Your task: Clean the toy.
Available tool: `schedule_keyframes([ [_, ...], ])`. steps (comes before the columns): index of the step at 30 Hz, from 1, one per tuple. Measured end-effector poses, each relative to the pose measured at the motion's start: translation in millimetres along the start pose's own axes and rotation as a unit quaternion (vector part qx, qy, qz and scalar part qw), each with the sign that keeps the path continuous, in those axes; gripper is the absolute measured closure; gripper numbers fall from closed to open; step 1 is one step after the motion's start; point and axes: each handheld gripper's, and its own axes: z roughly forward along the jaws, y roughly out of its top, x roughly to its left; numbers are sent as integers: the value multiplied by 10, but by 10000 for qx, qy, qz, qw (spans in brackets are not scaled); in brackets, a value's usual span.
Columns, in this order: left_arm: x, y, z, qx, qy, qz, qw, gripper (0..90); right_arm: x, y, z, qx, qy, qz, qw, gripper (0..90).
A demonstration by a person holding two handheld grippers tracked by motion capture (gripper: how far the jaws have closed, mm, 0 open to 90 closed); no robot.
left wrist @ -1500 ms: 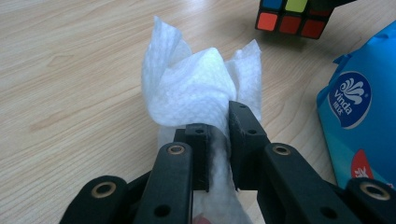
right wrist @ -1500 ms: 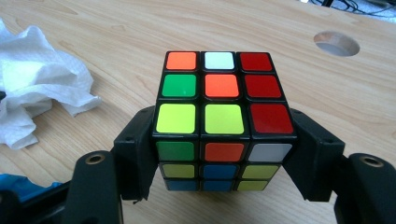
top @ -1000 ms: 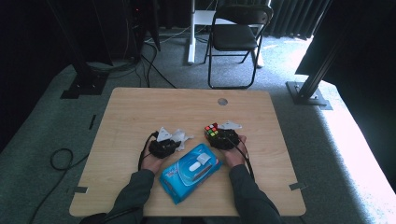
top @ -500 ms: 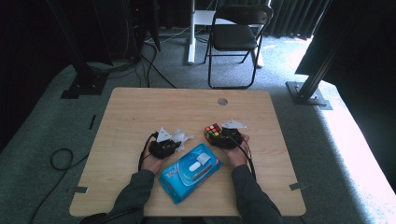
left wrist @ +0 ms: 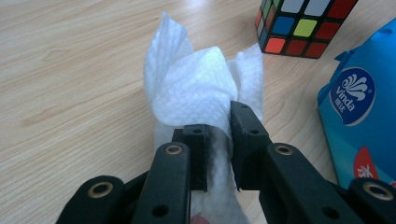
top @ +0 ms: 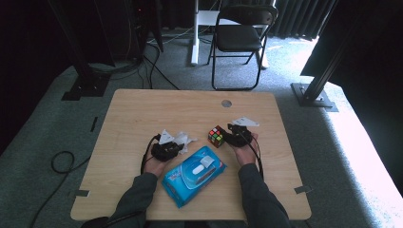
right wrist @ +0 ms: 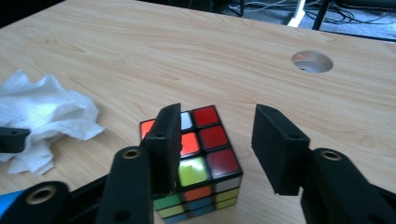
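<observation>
On the wooden table (top: 142,118) the person has both tools down near the middle. The left gripper (left wrist: 217,135) has its jaws nearly together, pinching a crumpled white wipe (left wrist: 196,88) that bunches up past the tips; from above, that gripper (top: 177,146) sits at about 9 o'clock from the table's centre, with the wipe (top: 183,138) puffing out at its 1 o'clock side.

The right gripper (right wrist: 217,140) stands with a clear gap between its jaws, and they have just been closing in. The colour cube (right wrist: 201,154) rests on the table below and behind them: the left jaw overlaps its upper left corner, while the right jaw stands clear of it, so nothing is clamped. From above, the cube (top: 216,137) lies just at 9 o'clock of the right gripper (top: 227,136), touching or very nearly so; I cannot tell which.

A blue pack of wipes (top: 194,175) lies between the two forearms, toward 6 o'clock of the cube, its white lid up. A round hole (top: 226,103) in the tabletop sits at 12 o'clock from the cube, well apart
</observation>
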Motion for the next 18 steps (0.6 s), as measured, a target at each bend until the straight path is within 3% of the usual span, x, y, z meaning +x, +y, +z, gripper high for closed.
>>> schedule_keyframes([
  [11, -3, 0, 3, 4, -15, -5, 10000, 780, -71, -55, 94, 256, 27, 122, 9996, 607],
  [18, -4, 1, 5, 4, -12, 4, 10000, 778, -80, -60, 93, 265, 119, 237, 9993, 658],
])
